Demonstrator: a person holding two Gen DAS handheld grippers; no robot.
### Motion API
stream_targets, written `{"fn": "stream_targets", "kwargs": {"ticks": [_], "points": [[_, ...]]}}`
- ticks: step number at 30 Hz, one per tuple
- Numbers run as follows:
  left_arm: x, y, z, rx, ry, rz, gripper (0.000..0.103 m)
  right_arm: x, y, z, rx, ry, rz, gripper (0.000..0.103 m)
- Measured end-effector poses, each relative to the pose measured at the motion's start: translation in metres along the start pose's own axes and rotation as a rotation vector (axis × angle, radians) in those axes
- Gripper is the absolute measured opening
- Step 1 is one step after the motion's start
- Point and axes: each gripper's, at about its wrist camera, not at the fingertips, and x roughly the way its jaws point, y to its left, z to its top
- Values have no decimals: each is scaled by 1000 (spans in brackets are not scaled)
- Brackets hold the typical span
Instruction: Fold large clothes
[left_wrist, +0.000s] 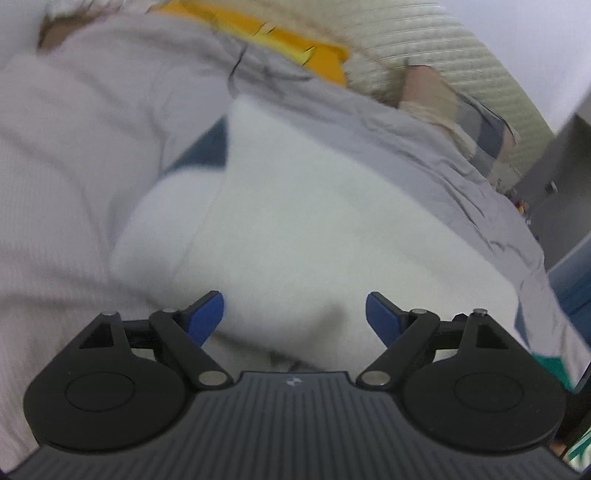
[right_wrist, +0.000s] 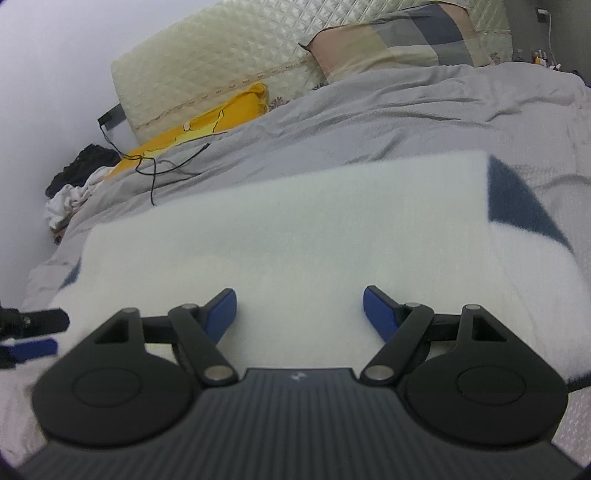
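Nearest, the right gripper (right_wrist: 299, 308) and left gripper (left_wrist: 294, 314) both stand released, clear above the folded white fleecy garment with dark-blue patches (right_wrist: 295, 229), lying flat on the grey-sheeted bed (right_wrist: 369, 122), apparently freed after a fold.

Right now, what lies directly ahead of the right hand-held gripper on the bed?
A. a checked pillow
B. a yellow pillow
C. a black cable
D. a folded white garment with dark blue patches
D: in the right wrist view the open right hand-held gripper faces the folded white garment, which lies flat on the grey bedsheet with a dark blue patch at its far right corner.
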Motion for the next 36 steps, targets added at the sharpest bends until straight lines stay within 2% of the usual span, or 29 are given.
{"fn": "stream_targets", "kwargs": {"ticks": [3,7,10,11,16,19,22,26,28,29,34,36], "points": [[19,21,0,-134,87,-25,90,1,-2,0,17,2,8,77],[42,55,-1,-379,115,-158,89,1,-4,0,28,0,13,77],[50,64,0,-446,98,-184,88,3,-3,0,30,0,10,77],[50,64,0,-449,80,-184,86,3,-2,-1,30,0,9,77],[43,58,2,-386,28,-142,50,1,-2,-1,50,-15,15,77],[32,48,6,-314,-24,-127,38,-3,-4,3,105,-19,33,77],[17,36,4,-248,-92,-125,32,-16,-5,7,206,-23,99,80],[7,35,8,-235,-117,-144,31,-31,0,5,317,5,229,80],[6,35,9,-233,-119,-149,31,-34,1,4,366,46,312,97],[6,35,10,-239,-116,-152,31,-35,0,3,397,60,350,102],[7,34,14,-243,-118,-161,31,-21,-8,-5,554,173,463,103],[9,34,14,-249,-117,-170,31,-10,-12,-13,619,213,468,103]]}}
